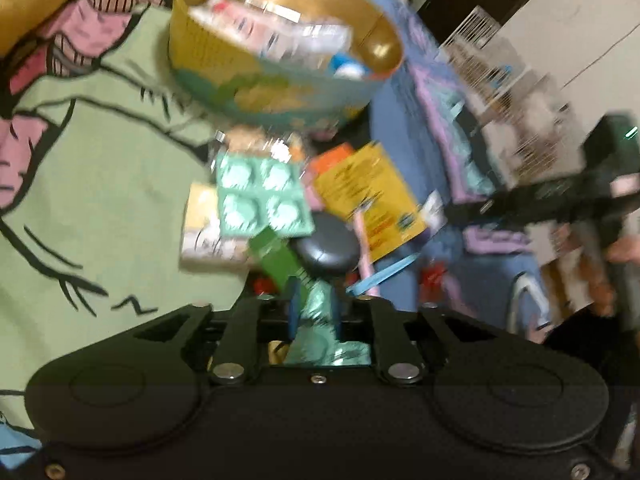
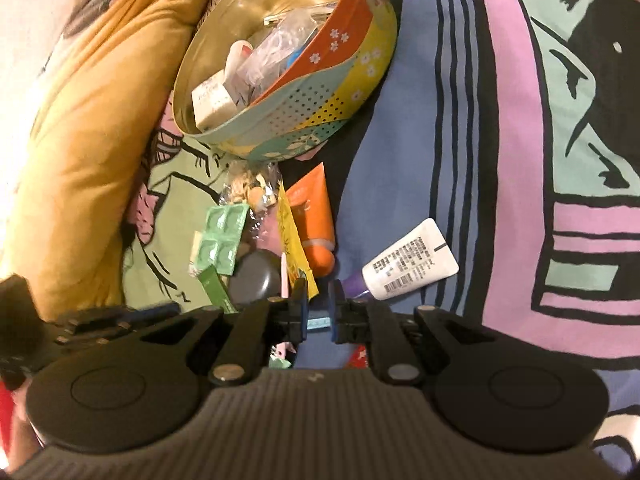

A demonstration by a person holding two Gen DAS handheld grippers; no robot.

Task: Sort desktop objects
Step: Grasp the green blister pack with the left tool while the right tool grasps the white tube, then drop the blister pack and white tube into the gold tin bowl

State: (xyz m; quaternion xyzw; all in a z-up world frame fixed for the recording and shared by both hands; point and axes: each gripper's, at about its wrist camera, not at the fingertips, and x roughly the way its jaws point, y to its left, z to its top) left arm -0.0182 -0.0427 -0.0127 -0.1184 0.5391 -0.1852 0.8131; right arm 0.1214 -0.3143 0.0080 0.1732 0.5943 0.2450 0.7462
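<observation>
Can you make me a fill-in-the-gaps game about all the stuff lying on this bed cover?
1. The inside of the round tin is shiny ___.
2. The white tube has a ___ cap.
3. The big tube lying next to the yellow sachet is coloured ___.

Missing words: gold; purple; orange.
</observation>
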